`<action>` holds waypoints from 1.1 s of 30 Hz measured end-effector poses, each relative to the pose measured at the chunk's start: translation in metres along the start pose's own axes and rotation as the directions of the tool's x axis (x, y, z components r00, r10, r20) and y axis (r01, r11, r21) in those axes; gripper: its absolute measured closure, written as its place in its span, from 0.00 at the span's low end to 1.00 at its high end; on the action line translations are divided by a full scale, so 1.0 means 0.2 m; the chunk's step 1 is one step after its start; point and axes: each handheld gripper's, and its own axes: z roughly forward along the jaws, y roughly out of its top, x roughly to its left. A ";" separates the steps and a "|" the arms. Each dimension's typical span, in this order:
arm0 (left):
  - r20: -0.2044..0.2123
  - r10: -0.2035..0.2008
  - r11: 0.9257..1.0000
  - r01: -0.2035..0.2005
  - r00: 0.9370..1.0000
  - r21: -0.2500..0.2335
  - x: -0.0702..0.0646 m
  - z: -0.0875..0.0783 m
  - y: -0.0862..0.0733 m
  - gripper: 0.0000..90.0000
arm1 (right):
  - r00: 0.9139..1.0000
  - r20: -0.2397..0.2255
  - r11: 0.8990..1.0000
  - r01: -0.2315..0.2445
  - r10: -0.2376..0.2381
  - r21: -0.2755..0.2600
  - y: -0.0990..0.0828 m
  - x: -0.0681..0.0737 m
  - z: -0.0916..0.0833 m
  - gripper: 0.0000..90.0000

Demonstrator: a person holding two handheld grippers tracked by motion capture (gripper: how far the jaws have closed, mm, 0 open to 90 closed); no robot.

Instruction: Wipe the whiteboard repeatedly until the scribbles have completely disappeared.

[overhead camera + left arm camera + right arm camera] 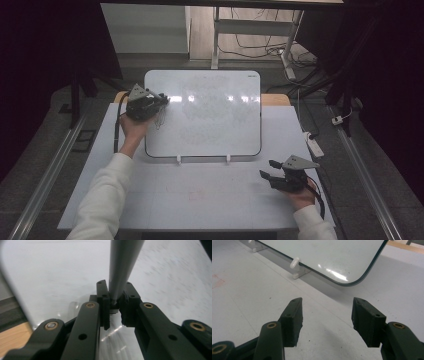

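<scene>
Your left gripper (161,101) sits over the whiteboard's (210,120) left edge, clamped on a grey marker (122,267) that blocks the space straight ahead of it. The board leans on two white feet (178,160), closing off the table's (200,195) far half. Your right gripper (267,169), jaws apart, has bare table in front and to its left.

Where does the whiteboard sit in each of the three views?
High view: whiteboard at centre, propped on the table.
Left gripper view: its white face lies behind the jaws.
Right gripper view: its rounded lower corner at top.
Shared landmark: the board's dark rim.
</scene>
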 end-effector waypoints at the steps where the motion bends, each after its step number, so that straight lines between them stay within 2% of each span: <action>1: -0.008 -0.024 1.000 0.024 1.000 -0.008 0.03 -0.01 0.00 0.87 | 1.000 0.001 1.000 -0.001 0.001 0.000 0.00 0.00 0.00 0.47; 3: -0.017 -0.052 0.998 0.052 0.999 -0.020 0.08 -0.04 0.00 0.87 | 1.000 0.003 1.000 -0.003 0.003 -0.004 0.00 0.00 0.00 0.47; 5: -0.008 -0.063 0.998 0.063 0.998 -0.026 0.09 -0.04 -0.01 0.87 | 1.000 0.003 1.000 -0.005 0.005 -0.003 0.00 0.00 0.00 0.47; 7: 0.000 -0.067 0.997 0.067 0.998 -0.029 0.08 -0.04 -0.02 0.87 | 1.000 -0.002 1.000 -0.002 0.002 0.003 0.00 0.00 0.01 0.47; 9: 0.034 -0.081 0.996 0.082 0.996 -0.033 0.06 -0.02 -0.04 0.87 | 1.000 -0.002 1.000 0.001 -0.001 0.010 0.00 0.00 0.01 0.47; 12: 0.073 -0.069 0.997 0.071 0.995 -0.027 0.01 0.01 -0.05 0.87 | 1.000 -0.001 1.000 0.003 -0.003 0.012 0.00 0.00 0.01 0.47; 14: 0.063 -0.033 0.999 0.034 0.997 -0.020 0.00 0.00 -0.05 0.87 | 1.000 0.002 1.000 0.000 0.000 0.011 0.00 0.00 0.01 0.47; 15: 0.046 -0.021 1.000 0.022 0.999 -0.021 0.01 -0.01 -0.04 0.87 | 1.000 0.004 1.000 -0.002 0.002 0.010 0.00 0.00 0.01 0.47; 16: 0.010 -0.013 1.000 0.014 1.000 -0.027 0.03 -0.02 -0.03 0.87 | 1.000 0.007 1.000 -0.003 0.003 0.009 0.00 0.00 0.01 0.46; 18: -0.035 -0.047 0.998 0.045 0.998 -0.045 0.10 -0.05 -0.02 0.87 | 1.000 0.008 1.000 -0.007 0.007 0.007 0.00 0.00 0.00 0.46; 20: -0.045 -0.070 0.996 0.068 0.997 -0.052 0.14 -0.07 -0.02 0.87 | 1.000 0.007 1.000 -0.003 0.003 0.007 0.00 0.00 0.01 0.47; 22: -0.037 -0.065 0.997 0.063 0.997 -0.049 0.13 -0.06 -0.02 0.87 | 1.000 0.004 1.000 0.001 -0.001 0.008 0.00 0.00 0.01 0.47; 23: -0.015 -0.063 0.997 0.062 0.998 -0.046 0.10 -0.05 -0.03 0.87 | 1.000 0.004 1.000 0.001 -0.001 0.008 0.00 0.00 0.01 0.47; 28: 0.068 -0.009 0.999 0.011 0.998 -0.035 -0.06 0.01 -0.10 0.87 | 1.000 -0.003 1.000 0.003 -0.003 0.013 0.00 0.01 0.02 0.47; 30: 0.052 0.021 0.999 -0.020 0.998 -0.030 -0.06 0.01 -0.09 0.87 | 1.000 -0.002 1.000 0.004 -0.004 0.015 0.00 0.01 0.02 0.46; 31: 0.023 0.029 0.999 -0.029 0.999 -0.034 -0.04 0.00 -0.08 0.87 | 1.000 0.000 1.000 0.002 -0.002 0.014 0.00 0.01 0.01 0.46; 33: -0.032 0.010 0.999 -0.012 0.999 -0.046 0.03 -0.04 -0.06 0.87 | 1.000 0.002 1.000 0.000 0.000 0.012 0.00 0.00 0.01 0.46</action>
